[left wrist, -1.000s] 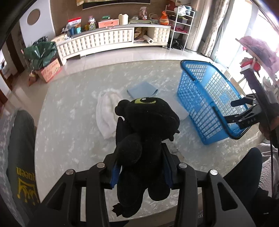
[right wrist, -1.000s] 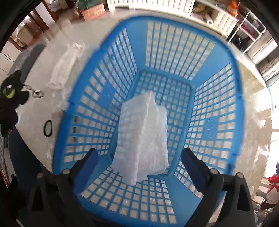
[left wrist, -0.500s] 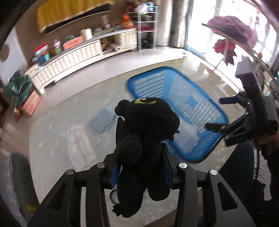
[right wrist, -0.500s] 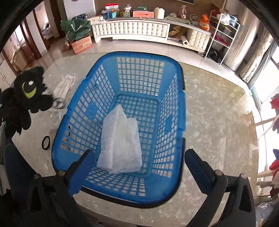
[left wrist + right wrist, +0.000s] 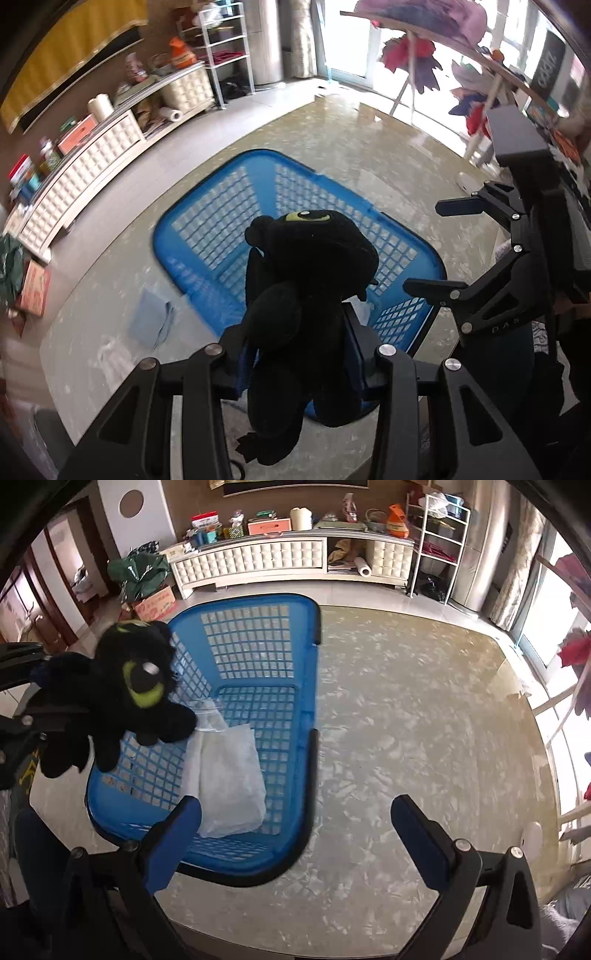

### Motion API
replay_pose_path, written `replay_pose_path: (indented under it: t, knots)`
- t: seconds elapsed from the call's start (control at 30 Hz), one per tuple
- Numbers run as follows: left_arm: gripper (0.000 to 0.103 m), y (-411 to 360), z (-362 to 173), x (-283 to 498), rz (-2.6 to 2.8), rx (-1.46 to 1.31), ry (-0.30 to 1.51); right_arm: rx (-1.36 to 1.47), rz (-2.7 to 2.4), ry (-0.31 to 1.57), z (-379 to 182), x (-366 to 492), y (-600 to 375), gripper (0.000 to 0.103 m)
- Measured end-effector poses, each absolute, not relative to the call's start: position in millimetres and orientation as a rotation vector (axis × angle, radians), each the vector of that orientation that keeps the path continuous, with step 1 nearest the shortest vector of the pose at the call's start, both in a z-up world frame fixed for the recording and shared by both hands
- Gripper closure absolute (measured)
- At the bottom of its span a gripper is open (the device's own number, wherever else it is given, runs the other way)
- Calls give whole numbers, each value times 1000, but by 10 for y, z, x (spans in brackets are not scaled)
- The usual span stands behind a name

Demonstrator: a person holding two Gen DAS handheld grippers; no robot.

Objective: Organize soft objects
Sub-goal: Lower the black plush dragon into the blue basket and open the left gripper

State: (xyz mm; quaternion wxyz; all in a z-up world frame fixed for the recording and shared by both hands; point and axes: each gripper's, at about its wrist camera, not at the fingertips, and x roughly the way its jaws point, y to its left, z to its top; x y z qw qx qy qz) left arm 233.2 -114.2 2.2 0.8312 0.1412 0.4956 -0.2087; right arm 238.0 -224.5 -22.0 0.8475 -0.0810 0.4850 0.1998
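My left gripper [image 5: 301, 350] is shut on a black plush toy with green eyes [image 5: 306, 280] and holds it over the near left rim of the blue plastic basket [image 5: 221, 236]. In the right wrist view the toy [image 5: 125, 694] hangs above the basket's left wall [image 5: 306, 686]. A folded white cloth [image 5: 229, 775] lies inside the basket. My right gripper [image 5: 295, 834] is open and empty, just right of the basket's near corner; it also shows in the left wrist view [image 5: 454, 251].
A blue cloth [image 5: 151, 321] and a white cloth [image 5: 114, 358] lie on the marble table [image 5: 406, 720] left of the basket. A white cabinet [image 5: 280, 561] stands beyond the table. A clothes rack [image 5: 436, 48] stands at the right.
My left gripper has carried the plush toy to the right, from over the table to over the basket. My right gripper has drawn back and shifted right of the basket.
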Motion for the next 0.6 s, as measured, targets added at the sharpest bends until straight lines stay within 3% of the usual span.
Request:
replay_pose_path:
  t: [0.6]
  knots:
    - [64, -1665, -735, 2768, -537, 431, 1145, -117, 379, 1034, -378, 2523, -2389, 0]
